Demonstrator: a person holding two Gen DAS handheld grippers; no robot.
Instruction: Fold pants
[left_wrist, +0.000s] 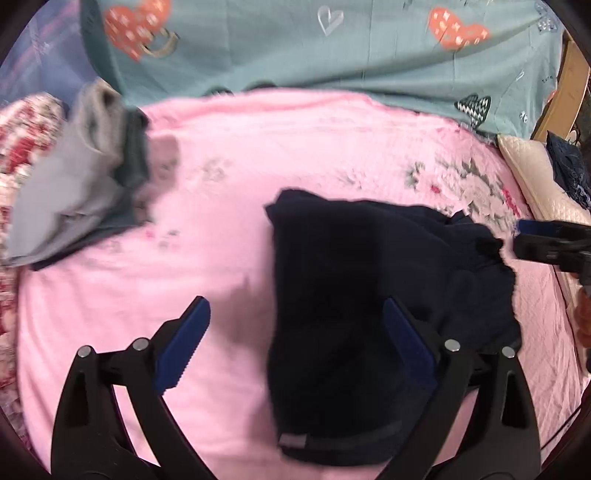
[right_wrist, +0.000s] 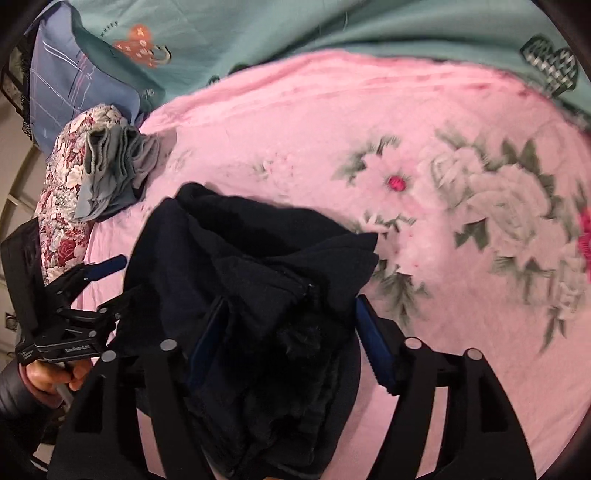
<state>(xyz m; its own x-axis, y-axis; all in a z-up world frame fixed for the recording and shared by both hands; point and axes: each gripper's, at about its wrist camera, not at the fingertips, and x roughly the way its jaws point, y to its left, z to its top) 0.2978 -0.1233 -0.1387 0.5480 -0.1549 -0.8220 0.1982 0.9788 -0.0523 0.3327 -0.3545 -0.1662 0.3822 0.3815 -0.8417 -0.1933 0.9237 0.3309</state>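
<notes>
Pants (left_wrist: 332, 302) of dark navy lie bunched on the pink blanket (left_wrist: 229, 177) in the left wrist view, filling the centre and lower right of the frame, with a grey tag at the bottom edge of the cloth. The left gripper (left_wrist: 295, 325) stands with its jaws spread wide; one blue pad sits at lower left over bare blanket, the other at lower right over the dark cloth, neither pressing on it. A grey garment (left_wrist: 74, 184) lies crumpled at the left edge, beside a red floral pillow (left_wrist: 22, 147). A teal sheet with hearts (left_wrist: 295, 44) runs across the top. The right gripper (left_wrist: 546, 240) enters at the right edge, near the ruffled end of the pants.

From the right wrist view, the pants (right_wrist: 240, 266) are heaped in the centre and lower middle. The right gripper (right_wrist: 288, 321) has its jaws apart; folds of the cloth lie between them, touching the left pad, while the right pad stands clear at the cloth's edge. The left gripper (right_wrist: 99, 273) appears at the left edge, held by a hand (right_wrist: 48, 376) at lower left. A large flower print on the blanket (right_wrist: 480, 192) fills the right side; the grey garment (right_wrist: 110, 173) and floral pillow (right_wrist: 70, 206) sit at upper left.
</notes>
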